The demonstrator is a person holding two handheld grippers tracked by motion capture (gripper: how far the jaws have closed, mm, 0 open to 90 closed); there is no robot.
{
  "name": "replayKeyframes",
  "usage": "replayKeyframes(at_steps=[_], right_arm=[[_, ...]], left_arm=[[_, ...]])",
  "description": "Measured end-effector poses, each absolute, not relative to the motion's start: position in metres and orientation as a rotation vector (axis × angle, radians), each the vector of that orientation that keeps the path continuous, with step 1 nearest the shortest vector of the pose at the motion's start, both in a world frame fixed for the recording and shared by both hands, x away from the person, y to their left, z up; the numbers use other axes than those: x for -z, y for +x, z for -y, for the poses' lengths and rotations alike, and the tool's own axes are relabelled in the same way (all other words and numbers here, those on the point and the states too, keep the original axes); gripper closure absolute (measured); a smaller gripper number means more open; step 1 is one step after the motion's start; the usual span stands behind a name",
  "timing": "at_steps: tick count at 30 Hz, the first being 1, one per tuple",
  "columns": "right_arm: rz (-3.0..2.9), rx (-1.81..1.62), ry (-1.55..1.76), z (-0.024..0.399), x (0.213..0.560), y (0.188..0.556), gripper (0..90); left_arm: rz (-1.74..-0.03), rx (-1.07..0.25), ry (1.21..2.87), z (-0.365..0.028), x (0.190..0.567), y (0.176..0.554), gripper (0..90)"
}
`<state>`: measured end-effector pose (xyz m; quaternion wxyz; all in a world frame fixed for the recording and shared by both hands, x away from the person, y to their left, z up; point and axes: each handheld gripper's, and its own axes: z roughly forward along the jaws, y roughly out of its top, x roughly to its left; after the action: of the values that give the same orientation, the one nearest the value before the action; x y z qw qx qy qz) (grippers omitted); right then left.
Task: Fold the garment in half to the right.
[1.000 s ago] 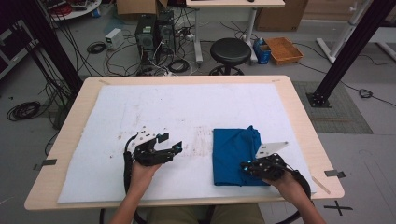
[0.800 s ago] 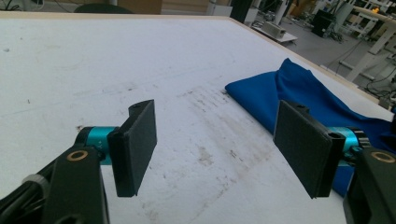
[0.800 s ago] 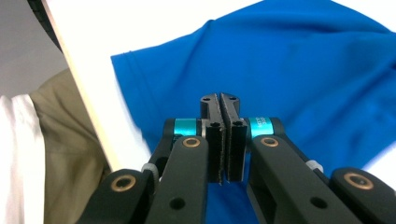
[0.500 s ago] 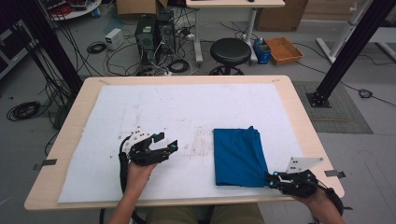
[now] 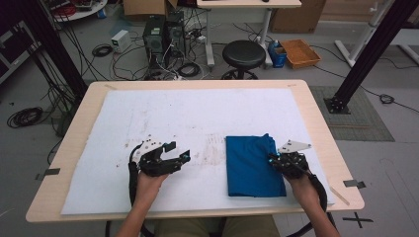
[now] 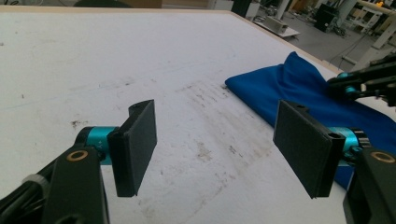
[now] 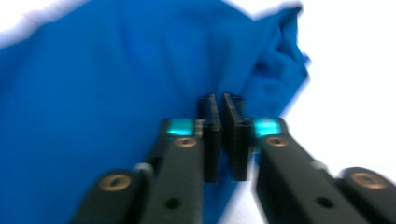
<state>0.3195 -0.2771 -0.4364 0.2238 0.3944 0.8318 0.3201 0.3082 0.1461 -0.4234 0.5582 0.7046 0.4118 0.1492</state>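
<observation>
No lettering anywhere that can be read: no label, brand or number, though the boxes at the back are perhaps too small to tell.

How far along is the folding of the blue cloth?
Done: the cloth lies folded into a narrow rectangle on the white mat. In hand: the right gripper, jaws shut, sits at the cloth's right edge; whether it pinches fabric is unclear. The left gripper waits open, apart. Left: possibly another fold.
</observation>
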Motion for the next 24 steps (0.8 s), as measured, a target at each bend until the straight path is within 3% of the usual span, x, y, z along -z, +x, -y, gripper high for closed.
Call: replayKeyframes(at_steps=[3, 9, 14, 16, 17, 19, 24], right_arm=[[-2.266, -0.805, 1.136, 0.289, 0.438, 0.318, 86.2], [-2.131, -0.995, 1.242, 0.303, 0.421, 0.322, 67.6], [-2.059, -1.067, 1.269, 0.281, 0.41, 0.357, 52.6], [-2.082, -1.017, 1.312, 0.275, 0.412, 0.375, 61.4], [-2.114, -0.991, 1.331, 0.273, 0.415, 0.385, 73.9], [-2.122, -0.882, 1.331, 0.271, 0.42, 0.393, 88.7], [-2.019, -0.827, 1.367, 0.282, 0.424, 0.403, 90.0]], left_arm=[[-0.977, -0.357, 1.661, -0.147, 0.423, 0.308, 30.3], [-0.982, -0.358, 1.659, -0.147, 0.423, 0.308, 30.3], [-0.986, -0.352, 1.66, -0.145, 0.424, 0.309, 30.3], [-0.985, -0.349, 1.665, -0.145, 0.425, 0.309, 30.3], [-0.987, -0.349, 1.663, -0.145, 0.425, 0.309, 30.3], [-0.988, -0.35, 1.664, -0.145, 0.426, 0.31, 30.3], [-0.985, -0.348, 1.67, -0.145, 0.425, 0.308, 30.3]])
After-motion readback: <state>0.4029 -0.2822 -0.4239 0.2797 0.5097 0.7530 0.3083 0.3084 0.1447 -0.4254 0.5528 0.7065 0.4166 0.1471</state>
